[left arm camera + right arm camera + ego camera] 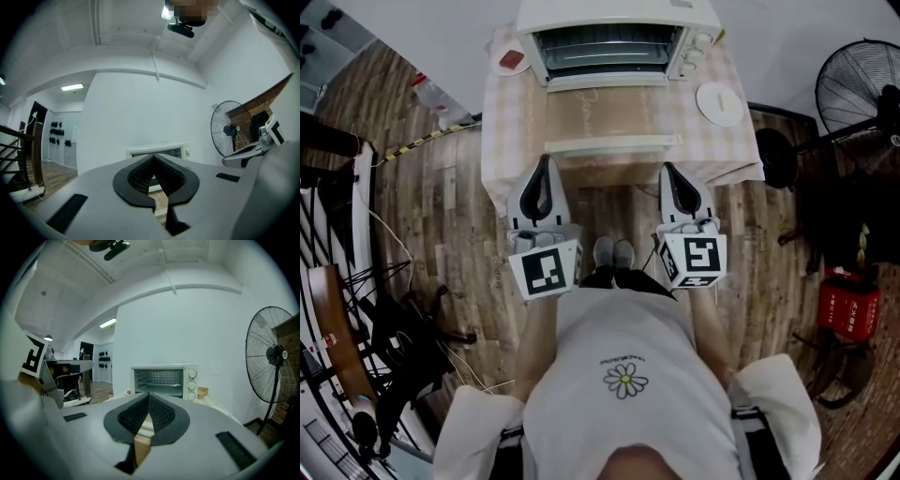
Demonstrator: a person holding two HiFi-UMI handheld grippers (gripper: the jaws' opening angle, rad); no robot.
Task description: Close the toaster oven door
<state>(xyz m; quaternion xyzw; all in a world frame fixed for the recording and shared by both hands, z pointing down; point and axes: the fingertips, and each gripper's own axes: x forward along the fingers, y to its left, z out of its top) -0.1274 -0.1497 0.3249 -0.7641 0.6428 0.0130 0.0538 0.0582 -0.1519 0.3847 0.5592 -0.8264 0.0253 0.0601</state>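
Nothing of the job is done yet, by my reading: the toaster oven (pixel 619 42) sits dead ahead at twelve o'clock at the far side of the table (pixel 511 131), and its door (pixel 612 117) hangs fully open, dropped flat toward me with its pale handle bar nearest my side and the rack inside in plain sight. I hold the left gripper (pixel 546 171) and the right gripper (pixel 672 176) level, side by side, near the table's front edge and short of the door, touching nothing. Each has its fingertips pressed together with nothing between them. What is left is the whole task: get under that handle and swing the door up until it shuts. The table wears a pale checked cloth; a white plate (pixel 719 103) lies at one o'clock beside the oven, and a small dish (pixel 510 61) with something red on it at eleven. Around it run a wood-plank floor (pixel 441 225), white walls, a standing fan (pixel 861 86) at two o'clock and a red crate (pixel 848 309) at four.
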